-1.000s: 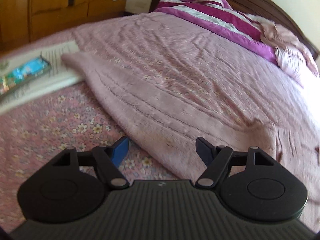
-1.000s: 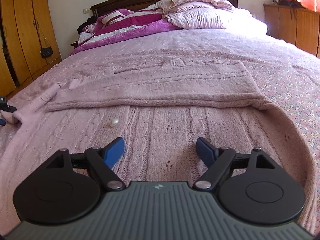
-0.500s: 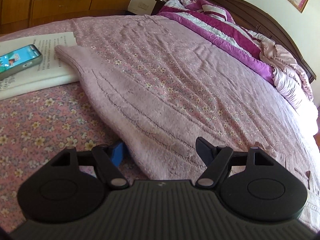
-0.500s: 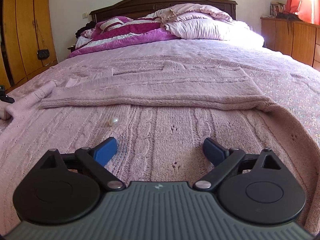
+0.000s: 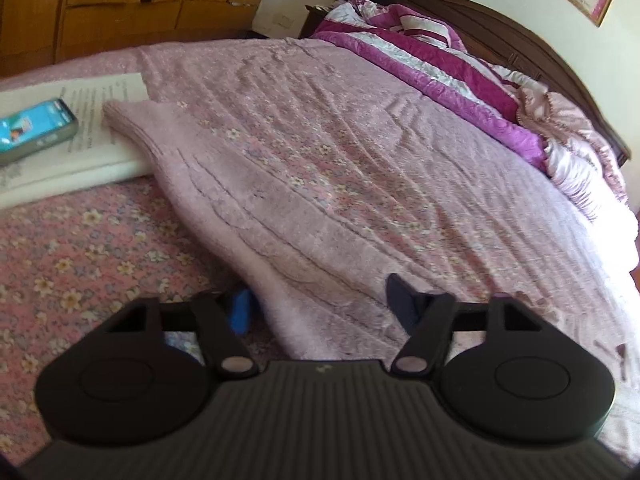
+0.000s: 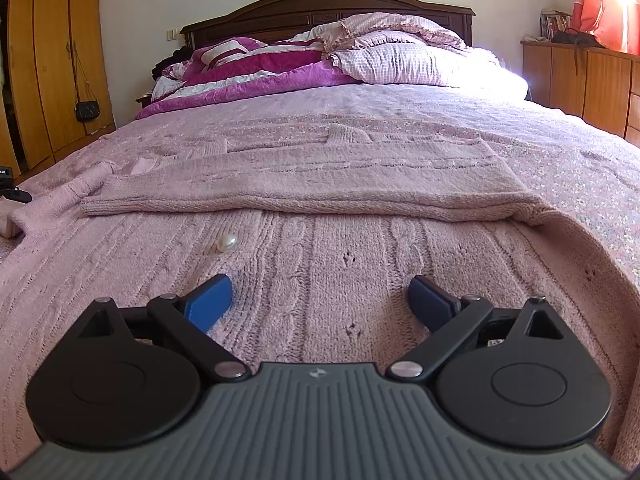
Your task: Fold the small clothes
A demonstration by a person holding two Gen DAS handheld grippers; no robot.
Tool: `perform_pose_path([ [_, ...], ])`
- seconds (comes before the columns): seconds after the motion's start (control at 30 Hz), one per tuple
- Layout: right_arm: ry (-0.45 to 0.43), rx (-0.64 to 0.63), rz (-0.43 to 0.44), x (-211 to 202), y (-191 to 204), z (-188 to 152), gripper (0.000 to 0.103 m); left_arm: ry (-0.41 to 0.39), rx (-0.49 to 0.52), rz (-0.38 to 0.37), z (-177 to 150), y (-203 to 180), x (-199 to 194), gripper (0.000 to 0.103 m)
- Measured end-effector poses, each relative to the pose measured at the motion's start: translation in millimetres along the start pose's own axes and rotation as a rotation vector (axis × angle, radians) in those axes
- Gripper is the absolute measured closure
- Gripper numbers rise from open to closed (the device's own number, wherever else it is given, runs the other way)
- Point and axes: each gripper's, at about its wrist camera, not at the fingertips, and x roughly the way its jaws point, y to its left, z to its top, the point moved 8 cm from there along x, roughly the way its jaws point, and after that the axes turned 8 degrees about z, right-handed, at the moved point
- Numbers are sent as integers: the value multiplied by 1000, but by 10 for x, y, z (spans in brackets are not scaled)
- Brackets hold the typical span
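Both grippers low over the knit, angled forward and down.

Left gripper (image 5: 320,308): jaws just closing, knit edge between them, blue pad (image 5: 240,310) at 9 o'clock tucked beside the edge, dark pad (image 5: 400,300) at 3 o'clock on top of it; firm pinch not confirmed. Right gripper (image 6: 320,302): jaws spread wide, just widened further, pads clear of each other, nothing gripped.

The left gripper (image 5: 320,304) straddles the pink sweater's (image 5: 304,216) edge, jaws just closing; a phone (image 5: 32,130) lies on papers (image 5: 92,120) nearby.
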Motion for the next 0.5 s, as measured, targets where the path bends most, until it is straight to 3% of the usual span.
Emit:
perform_pose_path([
  [0.07, 0, 1, 1, -1, 1, 4, 4, -14, 12, 26, 14, 26, -14, 86],
  [0.1, 1, 1, 1, -1, 1, 4, 4, -19, 7, 16, 25, 40, -26, 90],
  [0.2, 1, 1, 0, -1, 2, 4, 4, -45, -16, -25, 62, 54, -110, 94],
  [0.5, -5, 32, 21, -85, -4, 19, 4, -237, 122, -128, 248, -382, -766, 94],
])
